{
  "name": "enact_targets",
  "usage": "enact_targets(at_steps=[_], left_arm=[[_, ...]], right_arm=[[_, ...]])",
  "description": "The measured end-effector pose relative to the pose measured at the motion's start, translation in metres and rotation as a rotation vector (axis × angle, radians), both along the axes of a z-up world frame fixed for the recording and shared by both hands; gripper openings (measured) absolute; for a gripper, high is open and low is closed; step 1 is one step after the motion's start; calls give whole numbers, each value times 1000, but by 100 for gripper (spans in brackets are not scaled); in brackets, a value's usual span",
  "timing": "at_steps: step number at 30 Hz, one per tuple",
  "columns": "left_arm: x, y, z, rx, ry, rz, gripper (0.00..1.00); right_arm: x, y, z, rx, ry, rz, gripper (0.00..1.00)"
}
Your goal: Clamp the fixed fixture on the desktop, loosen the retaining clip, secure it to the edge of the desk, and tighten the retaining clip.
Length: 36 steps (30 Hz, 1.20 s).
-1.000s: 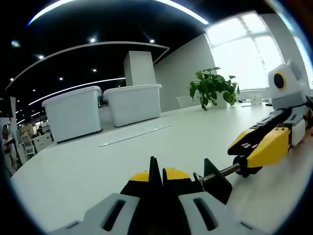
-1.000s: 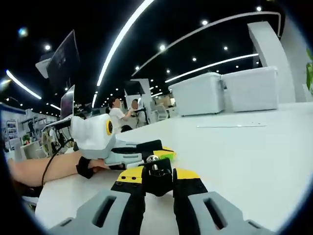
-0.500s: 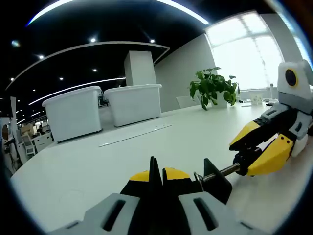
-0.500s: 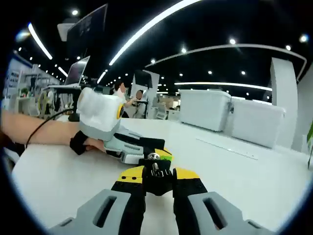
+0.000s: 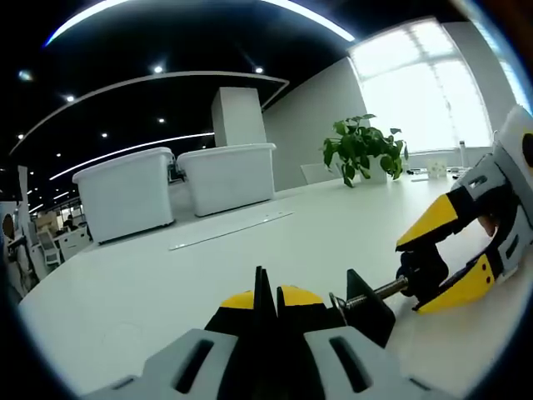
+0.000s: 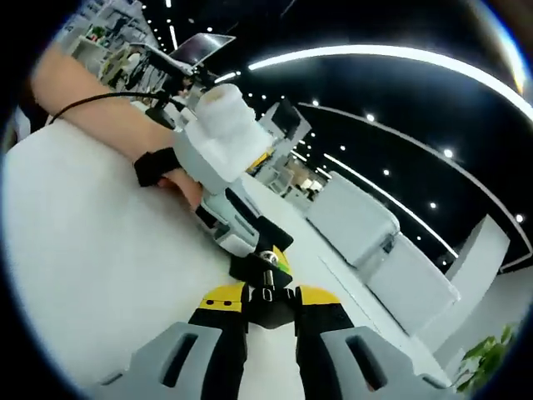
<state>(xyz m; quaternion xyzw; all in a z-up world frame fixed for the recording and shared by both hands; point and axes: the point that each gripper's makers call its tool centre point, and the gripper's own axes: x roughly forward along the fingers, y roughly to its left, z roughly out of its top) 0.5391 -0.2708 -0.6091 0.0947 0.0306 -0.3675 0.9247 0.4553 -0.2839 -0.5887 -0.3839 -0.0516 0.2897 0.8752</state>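
Note:
The black clamp fixture [image 5: 367, 312] rests on the white desk [image 5: 125, 292], and my left gripper [image 5: 268, 297] is shut on its body. Its threaded screw [image 5: 376, 292] runs off to the right and ends in a black knob [image 5: 421, 271]. My right gripper [image 5: 441, 265] comes in from the right, with its yellow-tipped jaws closed around that knob. In the right gripper view, the right gripper [image 6: 265, 297] holds the knob [image 6: 265, 307], and the screw leads ahead to the fixture [image 6: 260, 265]. The left gripper [image 6: 265, 250] holds the fixture from the far side.
Two white storage bins [image 5: 125, 193] [image 5: 226, 175] stand at the back of the desk, with a thin flat strip [image 5: 229, 232] lying in front of them. A potted plant [image 5: 362, 150] stands at the back right. A person's forearm [image 6: 108, 117] rests on the desk [image 6: 83, 275].
My right gripper has rolled around the screw's axis with the knob in its jaws, so its view has tilted strongly. The left gripper and the fixture have stayed put.

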Motion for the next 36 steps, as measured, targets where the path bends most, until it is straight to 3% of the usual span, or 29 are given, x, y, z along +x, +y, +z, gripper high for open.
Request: enact_targets(at_steps=[5,9,22,36], left_arm=[[0,0,0,0,0,0,8],[-1,0,0,0,0,0,8],[-2,1,0,1,0,0,8],[-3,1,0,1,0,-1,8]], right_arm=[[2,0,-2,-107,-60,5,21],[3,0,-3,-142,-80,7,21],[1,2,-2,-196,-112,12,20],[-7,3,-2,-188,-115,10,21]])
